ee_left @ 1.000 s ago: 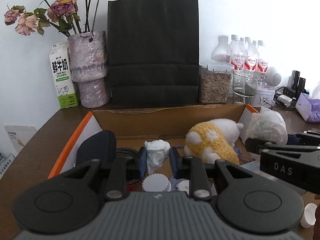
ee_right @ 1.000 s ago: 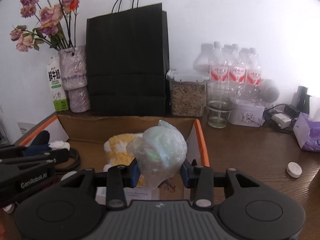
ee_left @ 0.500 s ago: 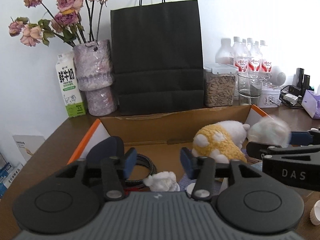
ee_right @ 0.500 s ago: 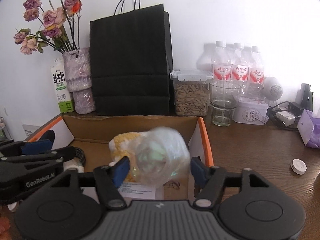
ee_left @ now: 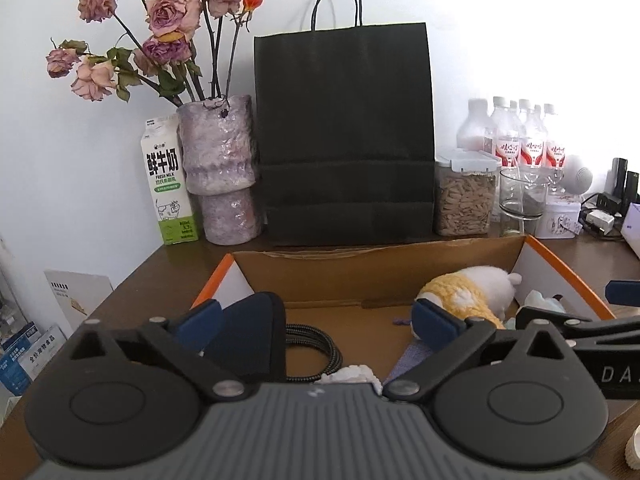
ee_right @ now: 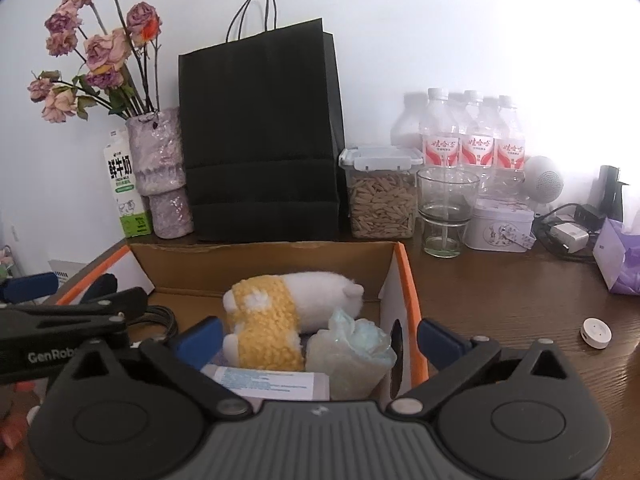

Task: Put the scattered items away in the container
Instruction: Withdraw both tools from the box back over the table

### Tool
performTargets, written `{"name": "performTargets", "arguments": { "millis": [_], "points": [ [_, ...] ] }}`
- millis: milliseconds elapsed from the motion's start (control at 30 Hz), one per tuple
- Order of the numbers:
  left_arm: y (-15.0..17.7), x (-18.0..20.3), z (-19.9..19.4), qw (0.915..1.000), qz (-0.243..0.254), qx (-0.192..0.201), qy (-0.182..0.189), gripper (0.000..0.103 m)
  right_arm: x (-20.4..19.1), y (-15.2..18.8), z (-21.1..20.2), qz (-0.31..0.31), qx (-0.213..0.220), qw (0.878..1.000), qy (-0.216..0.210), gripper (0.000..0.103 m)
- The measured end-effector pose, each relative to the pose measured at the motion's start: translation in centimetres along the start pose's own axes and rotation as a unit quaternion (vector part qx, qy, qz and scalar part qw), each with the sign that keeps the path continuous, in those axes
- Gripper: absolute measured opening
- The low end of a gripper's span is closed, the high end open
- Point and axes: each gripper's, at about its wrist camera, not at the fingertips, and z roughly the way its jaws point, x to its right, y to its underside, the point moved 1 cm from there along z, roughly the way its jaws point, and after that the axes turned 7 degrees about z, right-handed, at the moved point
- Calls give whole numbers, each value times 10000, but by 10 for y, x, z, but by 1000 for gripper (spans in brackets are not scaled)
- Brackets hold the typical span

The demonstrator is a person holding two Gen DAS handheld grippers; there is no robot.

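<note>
An orange-rimmed cardboard box (ee_left: 360,252) (ee_right: 406,276) lies just ahead of both grippers. My left gripper (ee_left: 316,316) hangs over its near left part, jaws opening, nothing between them. Below it a crumpled white paper (ee_left: 348,374) lies on the box floor, beside a black pouch (ee_left: 248,332) and a coiled cable (ee_left: 316,344). My right gripper (ee_right: 320,338) is over the near right part, jaws opening. A clear plastic bag (ee_right: 352,356) rests in the box under it, free of the pads, against a yellow and white plush toy (ee_right: 280,320) (ee_left: 468,292).
Behind the box stand a black paper bag (ee_left: 344,140), a flower vase (ee_left: 220,176), a milk carton (ee_left: 168,184), a seed jar (ee_right: 380,196), a glass (ee_right: 446,212) and water bottles (ee_right: 472,140). A small white disc (ee_right: 596,332) and a purple tissue pack (ee_right: 620,264) lie at the right.
Both grippers opened wide. The crumpled white paper fell from the left gripper into the box. The plastic bag dropped from the right gripper and settled beside the plush toy.
</note>
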Motion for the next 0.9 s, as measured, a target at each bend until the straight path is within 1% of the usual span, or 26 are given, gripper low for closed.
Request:
{"name": "performTargets", "arguments": {
  "millis": [233, 367, 567, 700, 800, 900],
  "points": [
    [-1, -1, -6, 10000, -7, 62, -14, 103, -1, -3, -8, -14, 54, 10000, -11, 103],
    [-5, -3, -15, 9998, -35, 170, 5, 103, -4, -6, -20, -12, 133, 9999, -46, 103],
    [-6, -19, -41, 9990, -188, 305, 249, 103, -5, -10, -63, -54, 571, 9983, -132, 103],
    [1, -36, -64, 9990, -126, 382, 177, 103, -1, -7, -91, -223, 695, 9973, -124, 103],
    [11, -52, -78, 9994, -117, 293, 170, 103, 5, 2, -108, -286, 655, 9974, -117, 103],
    [23, -68, -88, 9998, -118, 90, 166, 103, 14, 18, -118, -366, 479, 9982, -53, 103]
  ]
}}
